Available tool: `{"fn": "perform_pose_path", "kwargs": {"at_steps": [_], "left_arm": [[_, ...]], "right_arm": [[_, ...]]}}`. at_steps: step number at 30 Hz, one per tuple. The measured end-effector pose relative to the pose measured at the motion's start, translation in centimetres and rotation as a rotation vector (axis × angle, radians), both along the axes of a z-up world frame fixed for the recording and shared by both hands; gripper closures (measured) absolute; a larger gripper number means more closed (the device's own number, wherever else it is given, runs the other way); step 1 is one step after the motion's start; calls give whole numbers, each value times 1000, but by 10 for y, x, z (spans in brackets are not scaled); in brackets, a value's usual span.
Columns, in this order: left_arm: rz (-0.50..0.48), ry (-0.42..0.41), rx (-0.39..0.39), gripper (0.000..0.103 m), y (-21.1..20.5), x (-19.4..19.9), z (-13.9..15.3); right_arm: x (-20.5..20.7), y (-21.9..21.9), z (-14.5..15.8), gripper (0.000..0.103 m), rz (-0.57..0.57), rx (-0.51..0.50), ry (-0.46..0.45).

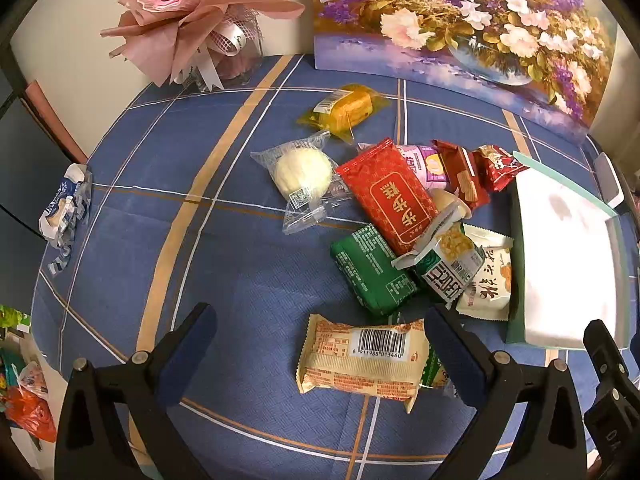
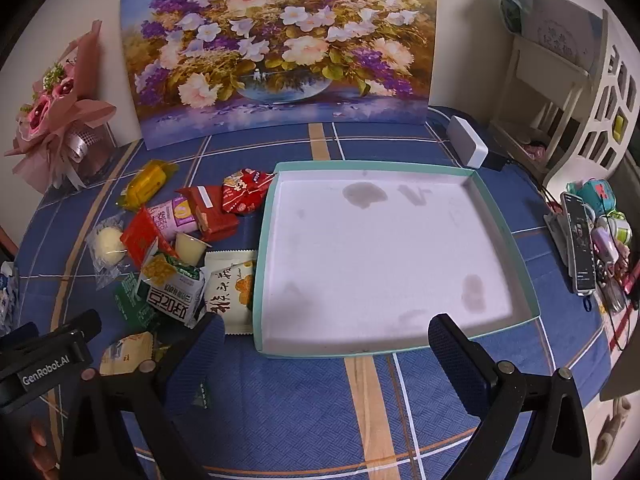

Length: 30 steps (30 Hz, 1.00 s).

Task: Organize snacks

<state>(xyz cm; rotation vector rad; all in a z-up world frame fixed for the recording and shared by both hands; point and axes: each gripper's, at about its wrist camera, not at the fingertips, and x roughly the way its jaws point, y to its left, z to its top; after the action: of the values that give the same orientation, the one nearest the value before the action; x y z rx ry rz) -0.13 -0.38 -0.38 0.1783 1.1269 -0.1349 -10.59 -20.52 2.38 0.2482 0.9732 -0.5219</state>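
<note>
At the far left edge of the blue checked tablecloth [image 1: 248, 264], a crumpled blue-and-white wrapper [image 1: 64, 212] is seen lying apart from everything else. Further right, a heap of packaged snacks is spread: a round white bun in a clear wrapper [image 1: 304, 178], a yellow cake in a yellow film pack [image 1: 344, 112], a large red foil packet with gold lettering [image 1: 390, 196], a green foil packet [image 1: 370, 270], and a beige biscuit pack with a barcode [image 1: 360, 356] lying nearest. The left gripper [image 1: 320, 356] is held above this near pack with its fingers wide apart; nothing is clamped between them, and the beige pack is seen partly between the fingertips but untouched.

To the right of the heap, a shallow teal-rimmed cardboard tray with a stained white floor [image 2: 266, 264] is set, and no snack is in it yet. The right gripper [image 2: 326, 340] is poised over the tray's near rim, fingers likewise spread and empty.

The task appears to be at its very start: the first pick is being lined up. The next move is judged to call for lowering the left gripper onto the beige pack, closing across its narrow width, and carrying it rightward over the tray's rim.
</note>
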Motion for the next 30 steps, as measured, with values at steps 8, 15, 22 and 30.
{"fn": "perform_pose_path", "kwargs": {"at_steps": [8, 15, 22, 30], "left_arm": [[-4, 6, 6, 0, 1, 1, -1], [-8, 9, 13, 0, -1, 1, -1], [-15, 13, 19, 0, -2, 1, -1], [-15, 14, 21, 0, -2, 1, -2]], "right_arm": [[-3, -4, 0, 0, -14, 14, -10], [-4, -7, -3, 0, -26, 17, 8], [-5, -8, -3, 0, -27, 21, 5], [-4, -7, -4, 0, -22, 25, 5]]}}
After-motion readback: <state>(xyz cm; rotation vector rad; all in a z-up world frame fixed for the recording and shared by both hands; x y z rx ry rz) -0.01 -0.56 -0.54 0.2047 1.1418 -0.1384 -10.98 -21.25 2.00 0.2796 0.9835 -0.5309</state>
